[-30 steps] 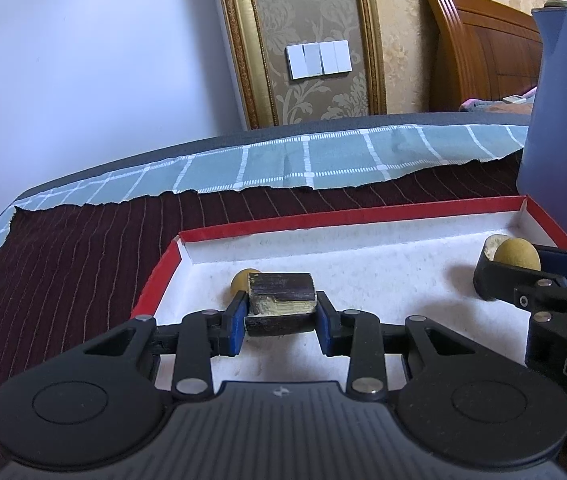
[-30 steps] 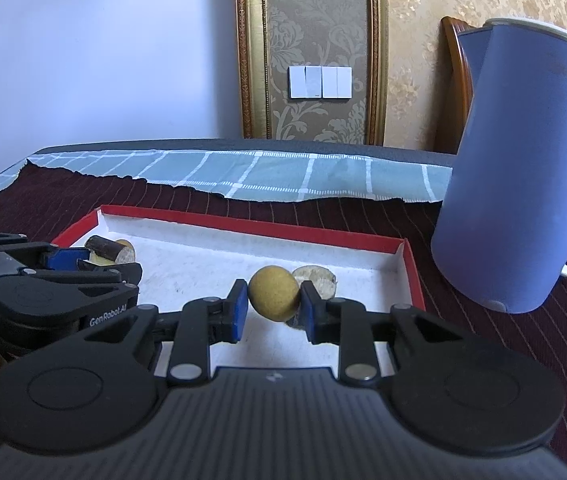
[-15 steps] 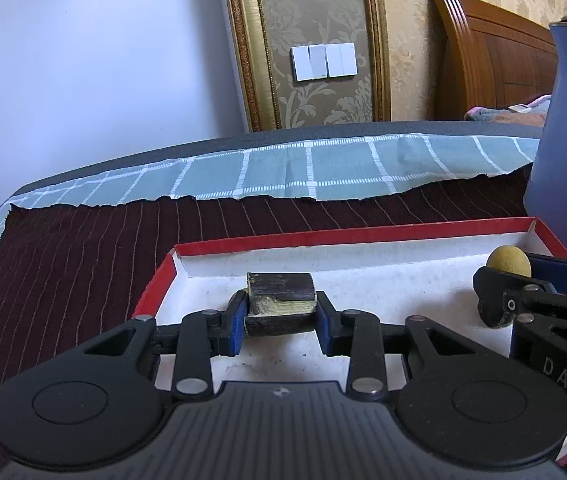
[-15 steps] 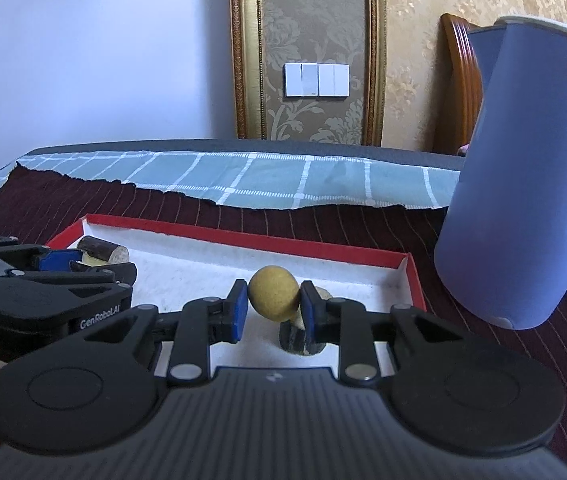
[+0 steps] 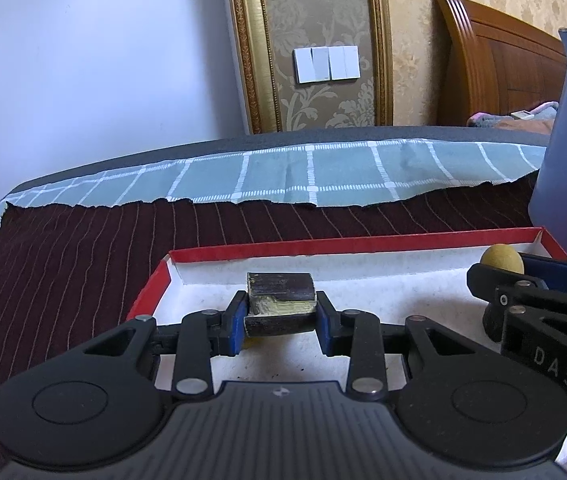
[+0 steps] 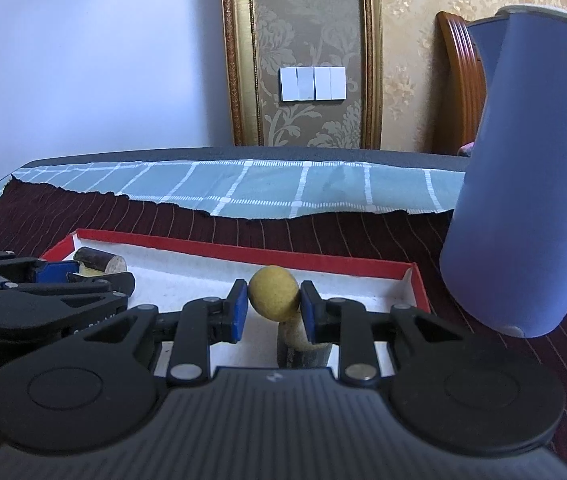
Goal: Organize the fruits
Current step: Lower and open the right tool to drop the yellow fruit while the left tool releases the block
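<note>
A: Yellow and round, the little ball fruit (image 6: 274, 294) is sitting squeezed between the blue pads of the right gripper (image 6: 274, 304), over the right part of the red tray (image 6: 219, 249).

B: And the left gripper (image 5: 280, 312)?

A: It is pinching the dark cane piece (image 5: 279, 300) tight. The piece is lying sideways, its long way running across from pad to pad, over the tray's left end.

B: What is under the ball?

A: Another dark cane stub (image 6: 301, 350) is standing just below it, so I think the ball is needing a spot beside that stub.
</note>
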The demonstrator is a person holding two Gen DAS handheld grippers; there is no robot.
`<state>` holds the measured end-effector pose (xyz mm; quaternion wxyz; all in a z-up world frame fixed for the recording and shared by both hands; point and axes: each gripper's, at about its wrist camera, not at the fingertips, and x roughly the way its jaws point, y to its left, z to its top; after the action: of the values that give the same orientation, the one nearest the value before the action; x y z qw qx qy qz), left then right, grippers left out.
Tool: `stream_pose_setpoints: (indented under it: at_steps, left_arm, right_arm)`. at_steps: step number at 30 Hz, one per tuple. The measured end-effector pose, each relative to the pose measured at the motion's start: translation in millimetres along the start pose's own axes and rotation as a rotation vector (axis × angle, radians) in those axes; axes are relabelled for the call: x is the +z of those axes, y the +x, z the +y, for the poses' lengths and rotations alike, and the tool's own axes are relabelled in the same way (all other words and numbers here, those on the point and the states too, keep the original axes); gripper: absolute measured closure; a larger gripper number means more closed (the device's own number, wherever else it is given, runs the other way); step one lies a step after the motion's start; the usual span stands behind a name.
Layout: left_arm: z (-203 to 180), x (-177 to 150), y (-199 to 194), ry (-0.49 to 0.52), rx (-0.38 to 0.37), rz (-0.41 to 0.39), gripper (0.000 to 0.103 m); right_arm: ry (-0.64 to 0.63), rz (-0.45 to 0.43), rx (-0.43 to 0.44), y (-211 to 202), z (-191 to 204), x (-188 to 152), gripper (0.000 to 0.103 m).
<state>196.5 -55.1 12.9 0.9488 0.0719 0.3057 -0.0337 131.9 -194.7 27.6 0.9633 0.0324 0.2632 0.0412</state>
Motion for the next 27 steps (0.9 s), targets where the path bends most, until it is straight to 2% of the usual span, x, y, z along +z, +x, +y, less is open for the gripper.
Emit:
stream_pose_setpoints:
  at_steps: [15, 27]
  left_arm:
    - [-14, 2, 3, 0.052, 0.032, 0.008, 0.069]
    - [-11, 2, 3, 0.030, 0.011, 0.007, 0.069]
  right_arm:
    - [-0.003, -0.016, 0.012, 5, 1, -1, 0.076]
    - [0.007, -0.028, 0.018, 6, -1, -2, 0.076]
